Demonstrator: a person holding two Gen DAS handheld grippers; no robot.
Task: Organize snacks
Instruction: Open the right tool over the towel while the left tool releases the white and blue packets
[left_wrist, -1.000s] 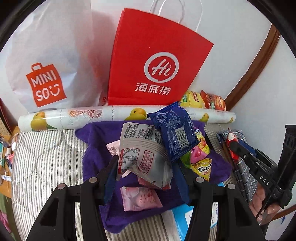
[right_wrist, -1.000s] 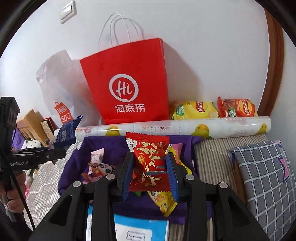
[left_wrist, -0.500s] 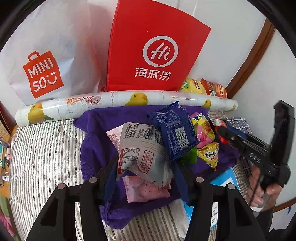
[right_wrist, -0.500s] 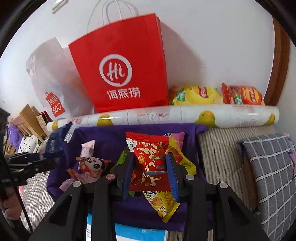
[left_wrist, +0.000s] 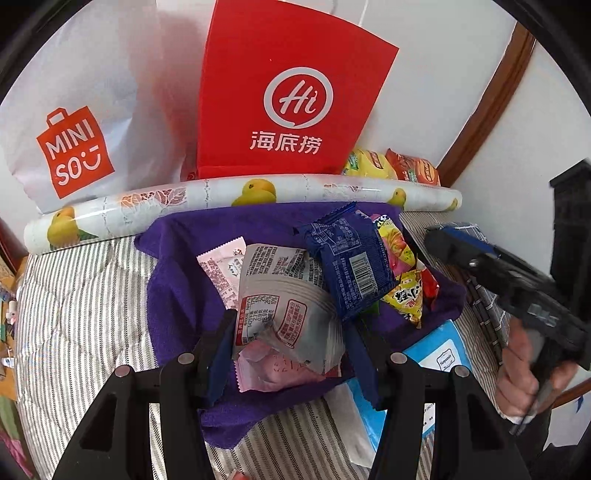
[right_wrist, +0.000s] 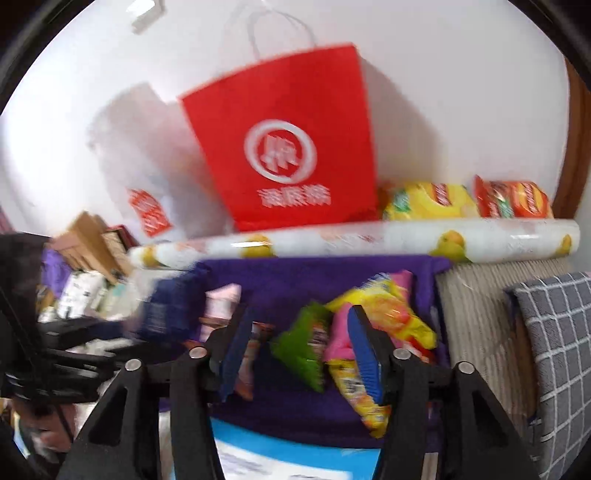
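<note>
On purple cloth (left_wrist: 177, 280), L claw (left_wrist: 291, 350) gripping 2 packets (left_wrist: 295, 295), 1 pink packet (left_wrist: 221, 273) beside.

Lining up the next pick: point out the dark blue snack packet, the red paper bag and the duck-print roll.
dark blue snack packet (left_wrist: 349, 260), left wrist view, middle of its printed back.
red paper bag (left_wrist: 291, 96), left wrist view, on the white logo.
duck-print roll (right_wrist: 369, 240), right wrist view, mid-length of the roll.

Home bedroom, striped quilted mattress (left_wrist: 81, 314), checked pillow (right_wrist: 561, 332), shopping bags (left_wrist: 288, 92)
</note>
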